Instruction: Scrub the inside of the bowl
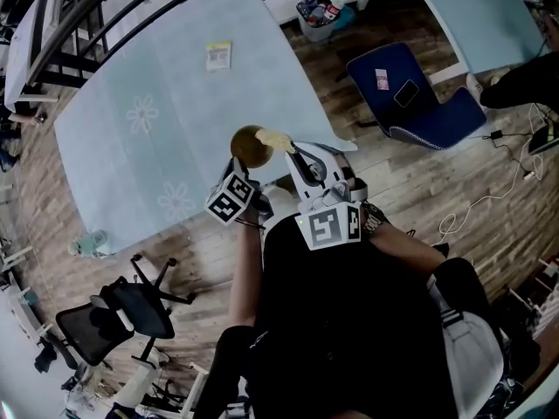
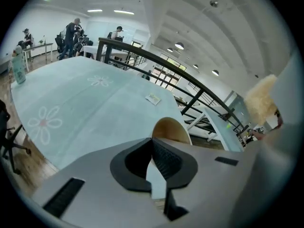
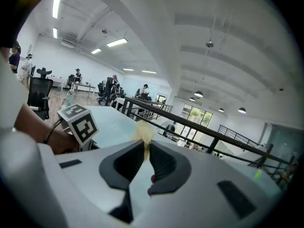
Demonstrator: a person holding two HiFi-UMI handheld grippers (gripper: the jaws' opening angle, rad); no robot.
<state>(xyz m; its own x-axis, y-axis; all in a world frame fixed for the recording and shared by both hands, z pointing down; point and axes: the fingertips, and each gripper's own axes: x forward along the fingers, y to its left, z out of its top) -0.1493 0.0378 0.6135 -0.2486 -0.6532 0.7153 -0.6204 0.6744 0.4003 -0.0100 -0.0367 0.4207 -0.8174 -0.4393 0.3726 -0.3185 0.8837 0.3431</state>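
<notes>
Head view: the right gripper (image 1: 293,150) sits nearest, its jaws closed on a pale yellow scrubber (image 1: 274,139) that sticks out just ahead of them, at the rim of the bowl (image 1: 250,146). The left gripper (image 1: 246,168) pinches the bowl's near edge.

Left gripper view: the jaws are almost together on the thin rim, and the smooth, rounded wooden bowl (image 2: 172,128) rises just beyond them. Scrubbing pressure could lever it out of so narrow a pinch.

Right gripper view: the jaws are shut on only a tuft of the fluffy, fibrous scrubber (image 3: 142,133), which may pull free.
</notes>
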